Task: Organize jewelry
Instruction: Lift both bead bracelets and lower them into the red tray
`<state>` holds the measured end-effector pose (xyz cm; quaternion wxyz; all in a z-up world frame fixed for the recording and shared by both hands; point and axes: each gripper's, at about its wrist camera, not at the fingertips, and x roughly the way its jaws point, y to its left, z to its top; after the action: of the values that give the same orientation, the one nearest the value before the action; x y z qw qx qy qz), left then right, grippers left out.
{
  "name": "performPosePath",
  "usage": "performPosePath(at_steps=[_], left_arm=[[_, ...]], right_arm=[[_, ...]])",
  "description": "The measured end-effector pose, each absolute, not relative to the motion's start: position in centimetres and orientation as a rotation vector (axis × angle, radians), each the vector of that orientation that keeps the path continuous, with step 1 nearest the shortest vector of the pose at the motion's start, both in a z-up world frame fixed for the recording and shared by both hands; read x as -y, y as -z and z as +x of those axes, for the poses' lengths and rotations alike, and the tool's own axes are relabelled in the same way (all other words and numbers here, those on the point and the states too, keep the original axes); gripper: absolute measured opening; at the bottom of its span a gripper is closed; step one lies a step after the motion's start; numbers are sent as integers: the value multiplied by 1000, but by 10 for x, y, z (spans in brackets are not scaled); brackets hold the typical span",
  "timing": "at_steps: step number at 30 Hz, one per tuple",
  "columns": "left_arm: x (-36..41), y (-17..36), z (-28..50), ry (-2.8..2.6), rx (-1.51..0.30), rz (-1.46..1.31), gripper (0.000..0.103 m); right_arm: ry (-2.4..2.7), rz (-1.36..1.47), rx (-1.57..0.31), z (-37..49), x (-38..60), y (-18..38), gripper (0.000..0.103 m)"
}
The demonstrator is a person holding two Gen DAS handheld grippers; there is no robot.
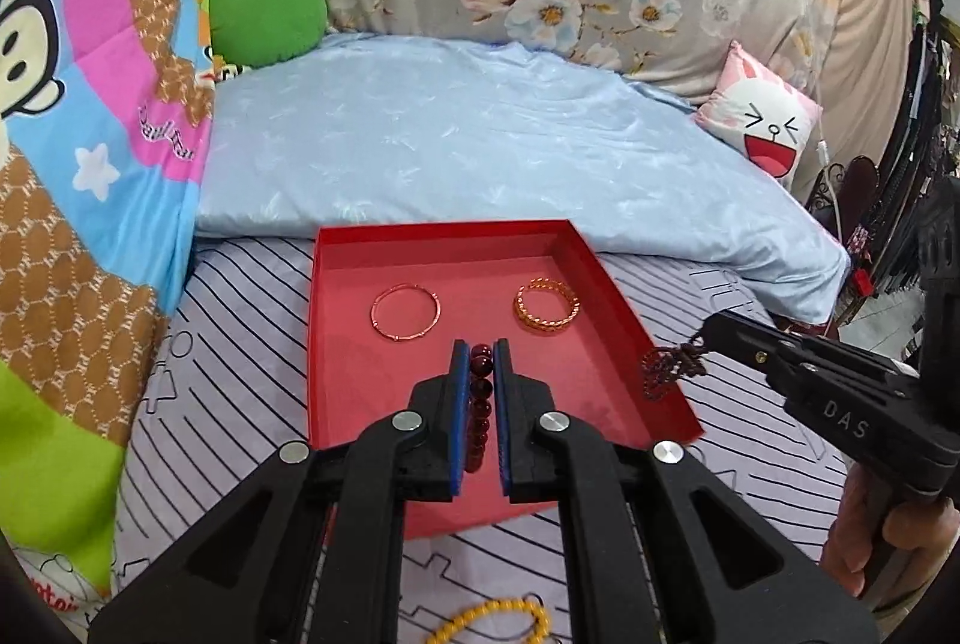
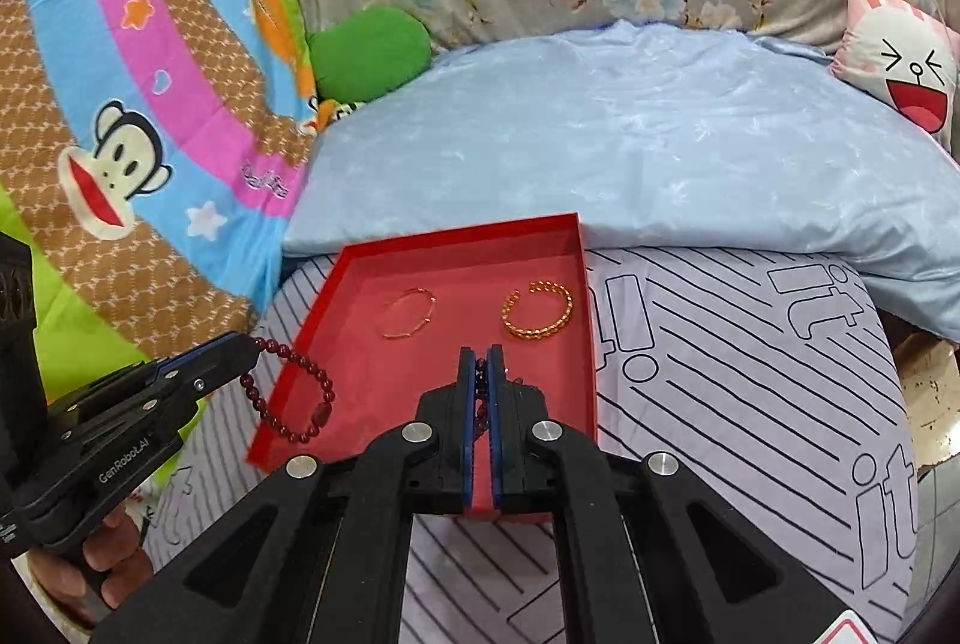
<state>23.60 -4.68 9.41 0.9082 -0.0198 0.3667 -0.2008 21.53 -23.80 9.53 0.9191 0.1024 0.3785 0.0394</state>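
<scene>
A red tray (image 1: 336, 344) lies on the striped sheet; it also shows in the right wrist view (image 2: 591, 344). In it lie a thin rose-gold bangle (image 1: 405, 312) on the left and a gold chain bangle (image 1: 546, 309) on the right. My left gripper (image 1: 480, 353) is shut on a dark red bead bracelet (image 1: 480, 398), which hangs over the tray's left edge in the right wrist view (image 2: 288, 392). My right gripper (image 2: 480, 356) is shut on a dark brown bead bracelet (image 2: 480, 386), which hangs at the tray's right edge in the left wrist view (image 1: 666, 371).
A yellow bead bracelet (image 1: 492, 623) lies on the sheet under my left gripper. A folded light blue quilt (image 1: 480, 140) lies right behind the tray. A cartoon quilt (image 1: 78, 164) rises at left. A green cushion (image 1: 264, 14) and a pink bunny pillow (image 1: 762, 122) sit at the back.
</scene>
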Motion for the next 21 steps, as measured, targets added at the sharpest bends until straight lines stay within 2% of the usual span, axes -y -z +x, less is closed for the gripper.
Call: performPosePath(at_steps=[11,21], left_arm=[[51,-42,283,393,-860,-51,8],[43,-32,309,350,-867,-66,8]], right_arm=[[-47,175,-914,267,234,-51,4],[-55,194,-880,306,230,-45,4]])
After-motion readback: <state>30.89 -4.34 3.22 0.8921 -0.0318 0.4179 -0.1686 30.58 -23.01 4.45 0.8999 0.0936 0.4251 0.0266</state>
